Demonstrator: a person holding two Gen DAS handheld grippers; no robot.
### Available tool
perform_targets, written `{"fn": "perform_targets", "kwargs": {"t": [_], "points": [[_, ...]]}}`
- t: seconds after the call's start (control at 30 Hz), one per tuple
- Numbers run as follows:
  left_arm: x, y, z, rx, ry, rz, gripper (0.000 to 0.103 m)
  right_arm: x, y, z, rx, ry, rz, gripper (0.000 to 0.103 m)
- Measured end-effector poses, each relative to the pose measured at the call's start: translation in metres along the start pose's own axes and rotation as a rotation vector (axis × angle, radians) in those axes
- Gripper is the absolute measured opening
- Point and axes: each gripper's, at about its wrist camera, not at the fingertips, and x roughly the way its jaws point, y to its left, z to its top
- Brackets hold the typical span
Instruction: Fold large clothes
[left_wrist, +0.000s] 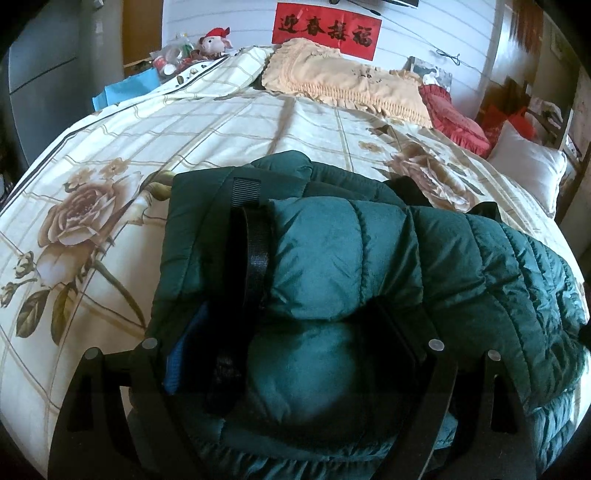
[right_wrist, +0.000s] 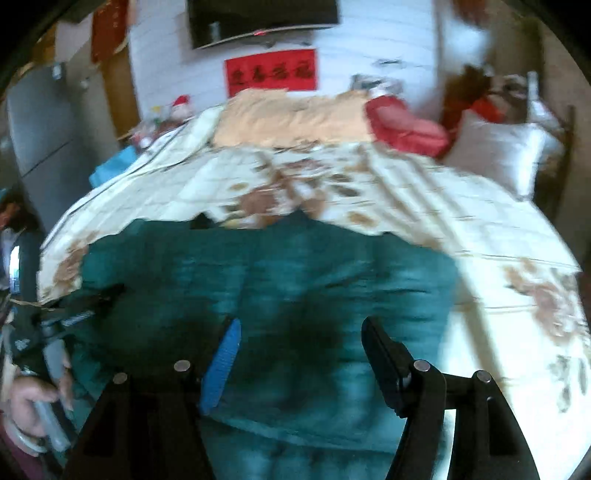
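Observation:
A dark green quilted puffer jacket (left_wrist: 369, 266) lies on the floral bedspread (left_wrist: 184, 140). In the left wrist view a padded sleeve with a black strap (left_wrist: 255, 240) bulges between my left gripper's (left_wrist: 291, 343) jaws, which press into it. In the blurred right wrist view the jacket (right_wrist: 277, 277) lies spread below my right gripper (right_wrist: 299, 354), whose blue-padded finger (right_wrist: 221, 365) and black finger (right_wrist: 384, 358) stand wide apart with nothing between them. The person's hand holding the left gripper (right_wrist: 44, 391) shows at the lower left.
A cream fringed pillow (left_wrist: 347, 85), red cushions (left_wrist: 458, 122) and a white pillow (left_wrist: 528, 166) lie along the bed's far side. A red banner (left_wrist: 327, 31) hangs on the white wall. Toys and clutter (left_wrist: 192, 51) sit at the bed's far left corner.

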Motion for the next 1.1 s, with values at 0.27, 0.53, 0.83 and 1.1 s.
{"fn": "perform_targets", "kwargs": {"t": [0.27,0.53,0.83,1.1], "points": [[-0.001,-0.003,-0.002,0.006,-0.015,0.010,0.090,0.032,-0.031,-0.017,0.037,0.114,-0.045,0.066],[-0.024,0.005,-0.007,-0.007,0.001,-0.010,0.090,0.005,-0.032,-0.024,0.024,0.103,-0.074,0.066],[-0.081,0.027,-0.029,-0.013,-0.018,-0.037,0.090,-0.029,-0.035,-0.028,0.086,0.091,0.028,0.067],[-0.126,0.057,-0.057,-0.012,-0.033,-0.033,0.090,-0.085,-0.022,-0.070,0.013,0.111,0.070,0.074]]}}
